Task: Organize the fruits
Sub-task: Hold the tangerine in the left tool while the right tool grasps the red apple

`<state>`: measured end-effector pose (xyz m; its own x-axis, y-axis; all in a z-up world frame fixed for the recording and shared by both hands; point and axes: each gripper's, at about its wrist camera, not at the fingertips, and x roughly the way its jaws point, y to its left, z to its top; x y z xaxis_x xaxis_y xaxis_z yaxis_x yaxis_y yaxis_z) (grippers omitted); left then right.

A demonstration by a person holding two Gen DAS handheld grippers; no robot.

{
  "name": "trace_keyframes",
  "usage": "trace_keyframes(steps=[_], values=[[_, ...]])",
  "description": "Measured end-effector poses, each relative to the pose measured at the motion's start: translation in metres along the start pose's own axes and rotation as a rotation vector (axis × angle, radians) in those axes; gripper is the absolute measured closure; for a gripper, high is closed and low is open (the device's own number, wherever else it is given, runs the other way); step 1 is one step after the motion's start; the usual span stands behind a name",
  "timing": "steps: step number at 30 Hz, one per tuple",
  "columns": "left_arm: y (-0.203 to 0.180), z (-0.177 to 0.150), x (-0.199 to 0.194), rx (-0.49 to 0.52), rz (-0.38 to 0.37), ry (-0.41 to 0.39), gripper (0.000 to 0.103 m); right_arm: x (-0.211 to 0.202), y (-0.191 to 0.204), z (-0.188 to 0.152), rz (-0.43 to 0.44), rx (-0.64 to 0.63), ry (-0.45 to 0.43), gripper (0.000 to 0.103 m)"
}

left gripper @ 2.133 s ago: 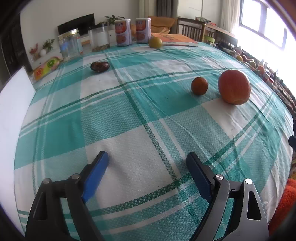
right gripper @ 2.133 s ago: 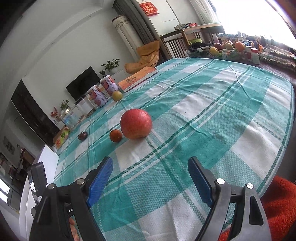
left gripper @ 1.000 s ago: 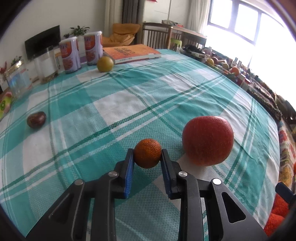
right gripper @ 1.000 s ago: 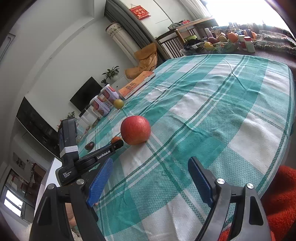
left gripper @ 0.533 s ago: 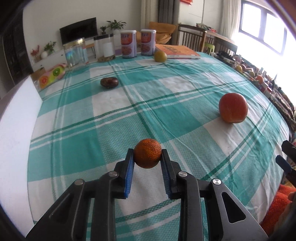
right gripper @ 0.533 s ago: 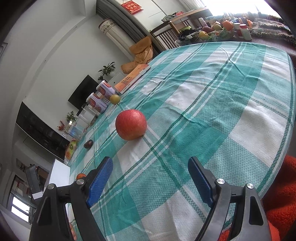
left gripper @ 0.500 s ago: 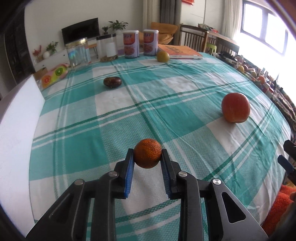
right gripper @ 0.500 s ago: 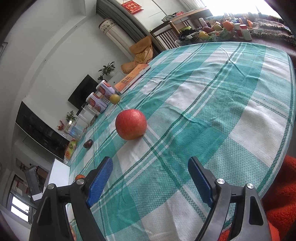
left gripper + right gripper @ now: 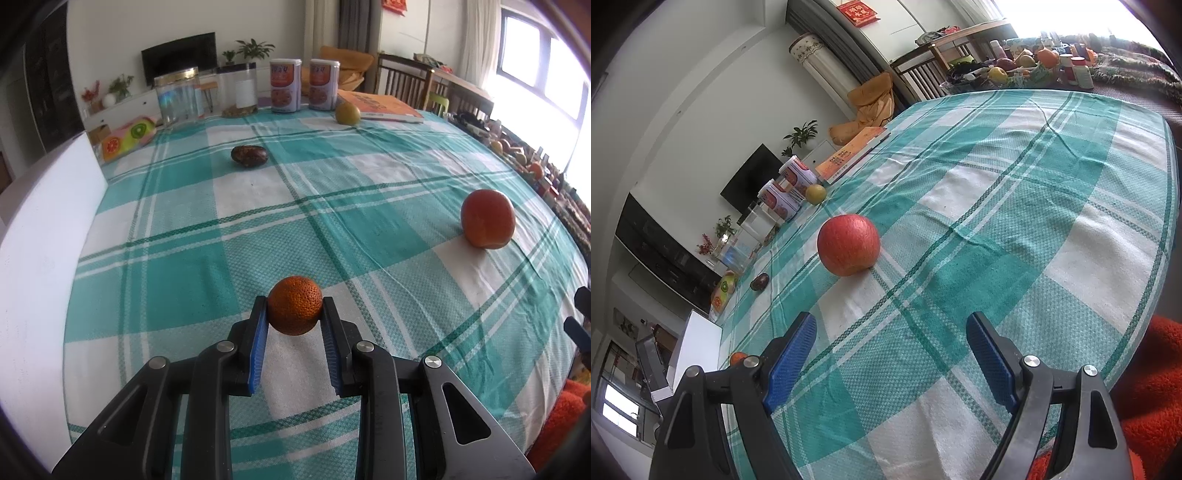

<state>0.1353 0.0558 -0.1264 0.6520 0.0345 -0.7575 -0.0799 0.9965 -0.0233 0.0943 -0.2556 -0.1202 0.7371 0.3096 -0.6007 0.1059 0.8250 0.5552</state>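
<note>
My left gripper (image 9: 294, 314) is shut on a small orange mandarin (image 9: 294, 305) and holds it above the near part of the green-checked tablecloth (image 9: 332, 206). A big red-orange fruit (image 9: 487, 223) lies to the right; it also shows in the right wrist view (image 9: 848, 244). A dark brown fruit (image 9: 249, 156) lies further back, and a yellow-green fruit (image 9: 347, 113) by the book. My right gripper (image 9: 892, 354) is open and empty over the table's near edge. The mandarin (image 9: 738, 357) peeks out behind its left finger.
A white box (image 9: 40, 236) stands along the table's left side. Two cans (image 9: 284, 90), glass jars (image 9: 179, 96), an orange book (image 9: 380, 105) and a fruit-printed pack (image 9: 127, 133) line the far edge. A cluttered side table (image 9: 1045, 62) is at the right. Orange cloth (image 9: 1160, 391) lies below the near edge.
My left gripper closed on the mandarin beside the big fruit, lifted it and carried it back and left toward the white box. The right gripper stayed open, nearly still.
</note>
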Motion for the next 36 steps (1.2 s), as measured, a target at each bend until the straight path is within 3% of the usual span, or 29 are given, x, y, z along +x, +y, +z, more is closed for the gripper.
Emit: trace_keyframes(steps=[6,12,20,22,23,31,36], values=[[0.01,-0.005,-0.006,-0.044,-0.021,-0.002,0.075,0.019,0.013,0.005,-0.007,-0.059,0.075,0.02],[0.011,-0.006,-0.01,-0.058,-0.048,-0.003,0.075,0.078,0.047,0.028,-0.054,-0.185,0.154,0.02],[0.025,-0.014,-0.013,-0.091,-0.057,0.011,0.075,0.145,0.061,0.06,-0.138,-0.223,0.197,0.019],[0.028,-0.015,-0.013,-0.095,-0.056,0.012,0.075,0.147,0.06,0.063,-0.117,-0.225,0.188,0.023],[0.03,-0.016,-0.013,-0.097,-0.057,0.015,0.075,0.147,0.059,0.065,-0.076,-0.22,0.187,0.035],[0.039,-0.022,-0.016,-0.118,-0.082,0.011,0.075,0.111,0.066,0.047,0.02,-0.295,0.291,0.035],[0.036,-0.024,-0.013,-0.113,-0.081,-0.024,0.075,0.078,0.073,0.005,-0.004,-0.384,0.241,0.035]])
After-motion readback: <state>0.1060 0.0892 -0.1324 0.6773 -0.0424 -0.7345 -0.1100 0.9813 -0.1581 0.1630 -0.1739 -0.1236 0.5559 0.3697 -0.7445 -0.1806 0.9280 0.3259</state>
